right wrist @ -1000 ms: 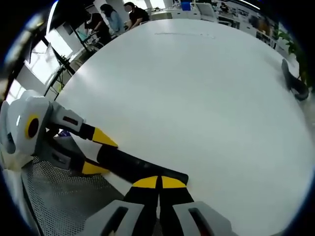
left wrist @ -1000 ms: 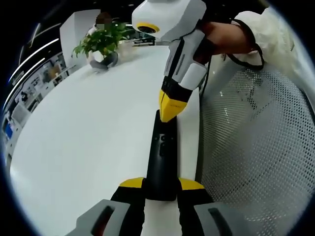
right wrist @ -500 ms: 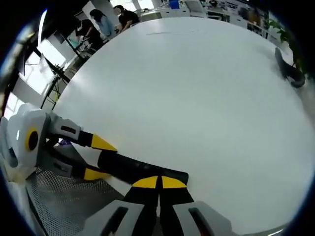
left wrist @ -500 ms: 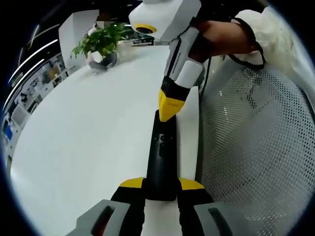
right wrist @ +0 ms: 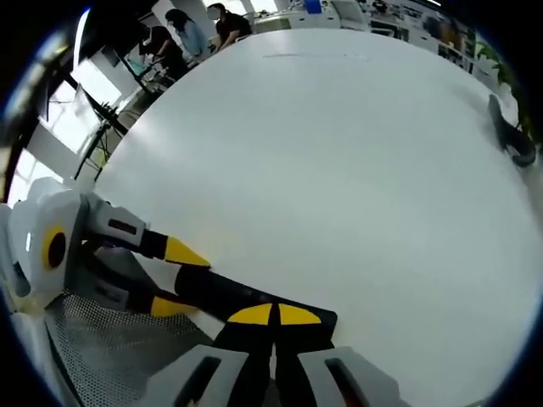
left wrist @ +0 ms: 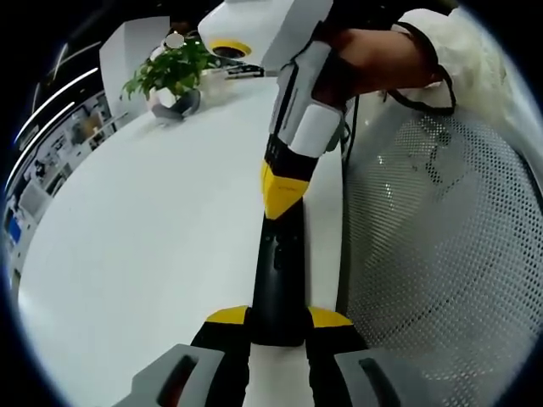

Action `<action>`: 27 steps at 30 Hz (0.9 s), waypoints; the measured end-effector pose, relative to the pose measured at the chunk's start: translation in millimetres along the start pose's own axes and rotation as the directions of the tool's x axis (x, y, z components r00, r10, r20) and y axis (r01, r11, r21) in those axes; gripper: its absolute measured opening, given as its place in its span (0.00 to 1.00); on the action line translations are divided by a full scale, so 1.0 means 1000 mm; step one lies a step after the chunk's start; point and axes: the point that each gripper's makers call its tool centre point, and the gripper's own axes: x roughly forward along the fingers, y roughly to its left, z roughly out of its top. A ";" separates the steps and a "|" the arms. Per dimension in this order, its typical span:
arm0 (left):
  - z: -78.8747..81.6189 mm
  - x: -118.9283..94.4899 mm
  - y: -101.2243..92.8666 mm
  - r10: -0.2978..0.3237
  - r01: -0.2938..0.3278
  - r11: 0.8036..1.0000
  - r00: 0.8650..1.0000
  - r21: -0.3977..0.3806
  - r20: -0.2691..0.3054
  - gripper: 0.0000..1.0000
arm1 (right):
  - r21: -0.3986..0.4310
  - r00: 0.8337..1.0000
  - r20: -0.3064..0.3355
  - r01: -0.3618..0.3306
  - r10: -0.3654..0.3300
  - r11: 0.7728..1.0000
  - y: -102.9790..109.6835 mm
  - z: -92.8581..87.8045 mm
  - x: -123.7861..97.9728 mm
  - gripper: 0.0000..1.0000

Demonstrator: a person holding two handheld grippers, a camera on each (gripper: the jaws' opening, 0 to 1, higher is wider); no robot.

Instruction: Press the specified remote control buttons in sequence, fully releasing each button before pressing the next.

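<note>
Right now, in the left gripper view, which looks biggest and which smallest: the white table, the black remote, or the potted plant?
1. white table
2. black remote
3. potted plant

The plant stands much farther from the camera, so its small look may mislead.

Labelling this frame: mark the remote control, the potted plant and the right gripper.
remote control (left wrist: 277,284), left gripper view, middle of its black body.
potted plant (left wrist: 170,72), left gripper view, its leaves.
right gripper (left wrist: 282,193), left gripper view, yellow tips.

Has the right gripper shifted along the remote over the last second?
Yes. In the left gripper view the right gripper has slid down the remote toward the left gripper, covering more of it, while the potted plant stays put.
</note>
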 end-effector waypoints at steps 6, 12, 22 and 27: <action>0.000 0.000 0.000 0.000 0.000 1.000 1.000 -0.003 -0.001 0.24 | -0.032 1.000 -0.006 0.012 -0.012 0.999 0.001 -0.001 0.000 0.00; 0.000 0.000 0.000 0.006 -0.006 1.000 1.000 -0.013 0.002 0.24 | -0.073 0.999 -0.005 0.047 -0.048 0.996 0.002 -0.001 0.002 0.00; 0.000 0.000 0.000 0.008 -0.008 1.000 1.000 -0.015 -0.002 0.24 | -0.061 0.999 0.022 0.048 -0.046 0.997 0.000 -0.001 0.001 0.00; 0.000 0.000 0.000 0.011 -0.011 1.000 1.000 -0.020 -0.004 0.24 | -0.047 0.998 0.038 0.052 -0.050 0.998 0.001 -0.001 0.000 0.00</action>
